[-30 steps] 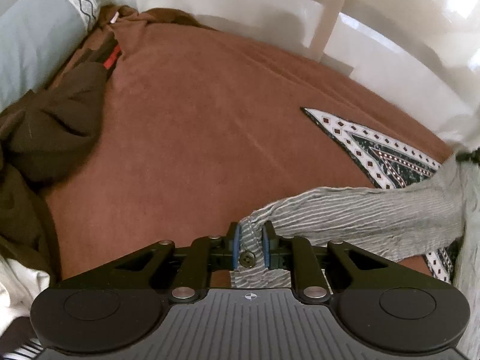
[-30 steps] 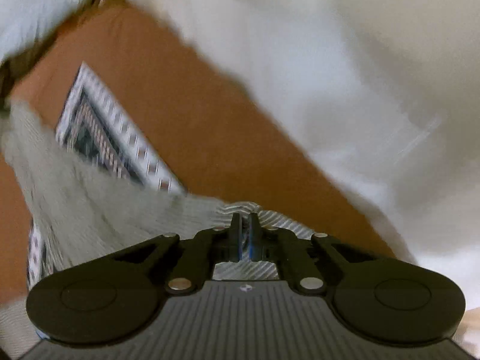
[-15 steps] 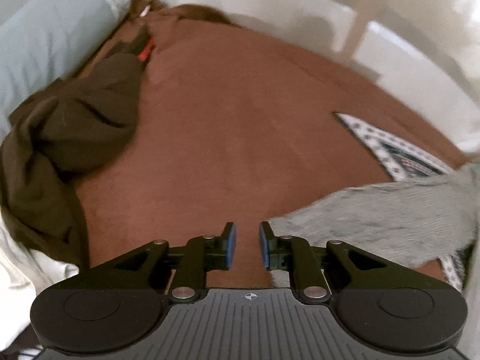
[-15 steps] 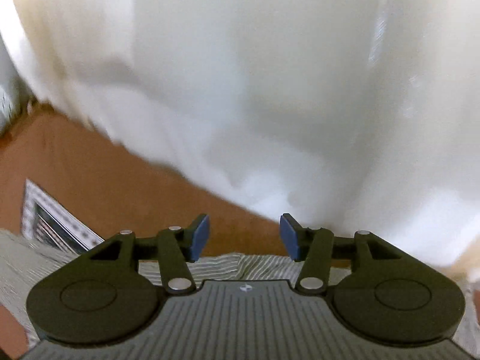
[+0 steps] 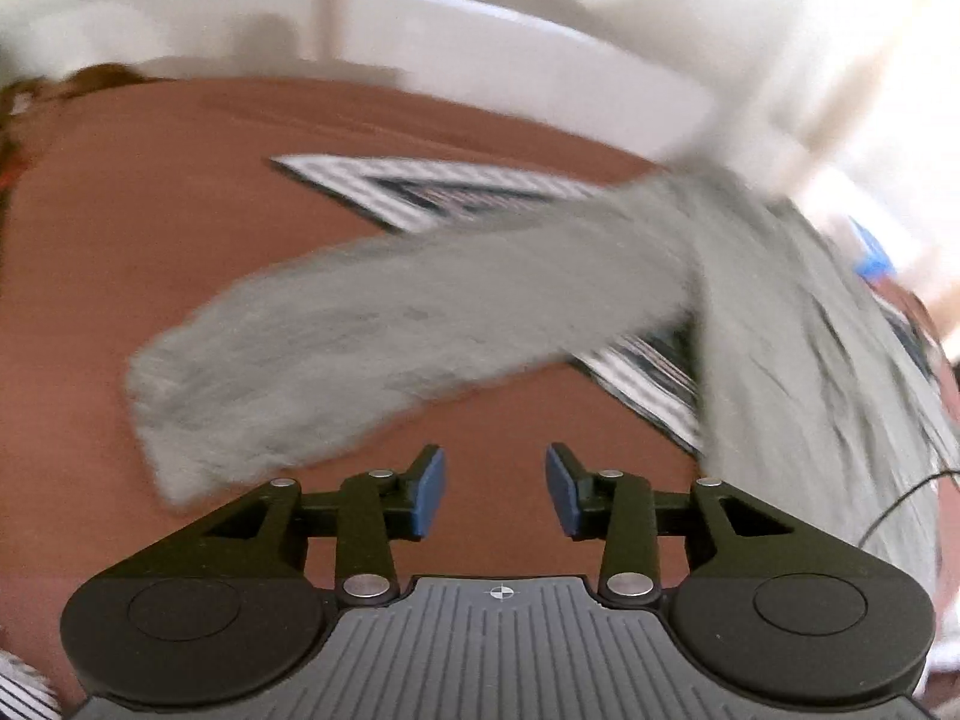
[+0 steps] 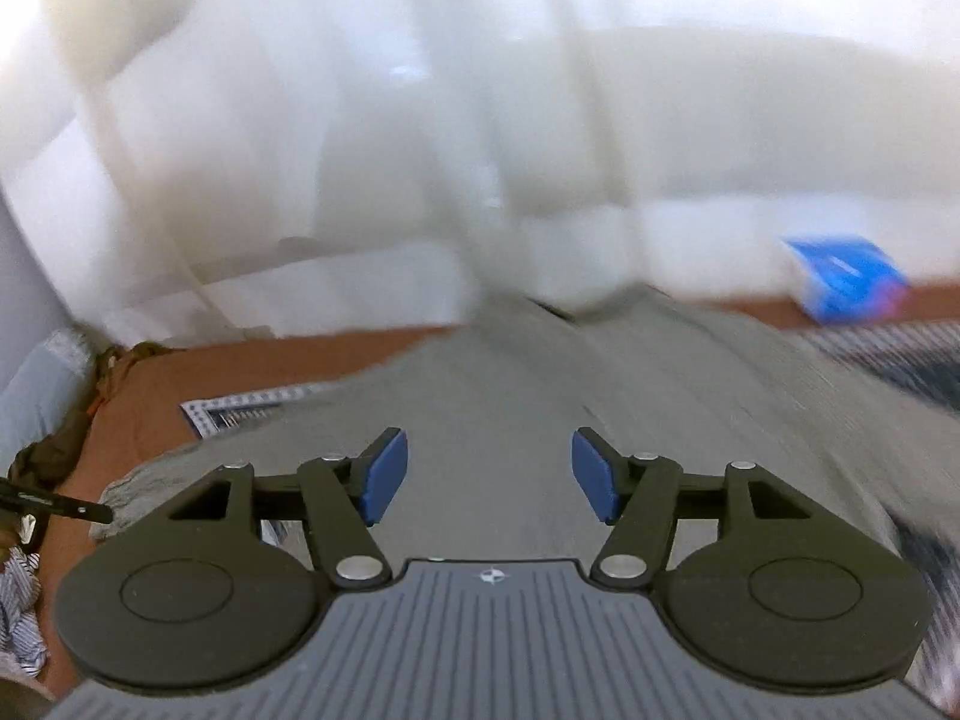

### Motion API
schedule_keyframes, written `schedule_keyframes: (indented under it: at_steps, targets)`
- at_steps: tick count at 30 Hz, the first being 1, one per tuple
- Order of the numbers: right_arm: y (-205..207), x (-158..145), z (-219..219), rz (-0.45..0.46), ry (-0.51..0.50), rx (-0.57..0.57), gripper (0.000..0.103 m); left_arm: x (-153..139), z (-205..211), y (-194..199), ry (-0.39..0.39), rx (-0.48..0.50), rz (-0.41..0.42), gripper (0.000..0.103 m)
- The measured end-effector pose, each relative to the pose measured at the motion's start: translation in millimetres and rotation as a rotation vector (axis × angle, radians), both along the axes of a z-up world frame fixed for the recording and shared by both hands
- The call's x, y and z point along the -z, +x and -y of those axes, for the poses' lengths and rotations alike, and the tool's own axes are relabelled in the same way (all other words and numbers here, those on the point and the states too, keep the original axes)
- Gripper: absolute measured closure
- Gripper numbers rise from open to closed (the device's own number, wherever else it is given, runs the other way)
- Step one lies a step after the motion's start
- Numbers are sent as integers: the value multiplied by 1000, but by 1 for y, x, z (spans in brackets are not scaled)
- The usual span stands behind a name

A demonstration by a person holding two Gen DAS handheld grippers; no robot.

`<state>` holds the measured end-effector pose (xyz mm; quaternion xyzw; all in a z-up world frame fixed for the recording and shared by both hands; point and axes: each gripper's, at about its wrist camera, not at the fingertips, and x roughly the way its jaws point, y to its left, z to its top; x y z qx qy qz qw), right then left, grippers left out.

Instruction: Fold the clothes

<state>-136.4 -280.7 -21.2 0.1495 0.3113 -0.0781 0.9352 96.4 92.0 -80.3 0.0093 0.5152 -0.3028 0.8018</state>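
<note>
A grey ribbed garment (image 5: 420, 312) lies spread on the brown bed cover (image 5: 150, 210), one sleeve stretched to the left and the body running off to the right. My left gripper (image 5: 495, 495) hangs above the brown cover just in front of that sleeve, its jaws opening with nothing between them. In the right wrist view the same grey garment (image 6: 540, 396) fills the middle. My right gripper (image 6: 489, 477) hovers over it, jaws opening, with no cloth pinched between the blue pads. Both views are blurred by motion.
A patterned black-and-white cloth (image 5: 420, 192) lies under the grey garment. Dark brown clothes (image 6: 54, 450) and a pale blue pillow (image 6: 36, 396) sit at the left. A blue box (image 6: 846, 276) stands at the far right. White walls and furniture rise behind the bed.
Both grippers have let go of the grey garment and their jaws have parted. The left has pulled back and swung right; the right has lifted and swung round over the garment.
</note>
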Motion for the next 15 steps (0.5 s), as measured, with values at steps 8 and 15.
schedule_keyframes:
  at_steps: [8,15]
  targets:
    - [-147,-36,31,52,-24,205,37,5,64,-87,-3,177,-44,44]
    - [-245,-35,57,15,-99,254,28,30,108,-138,61,224,-83,39]
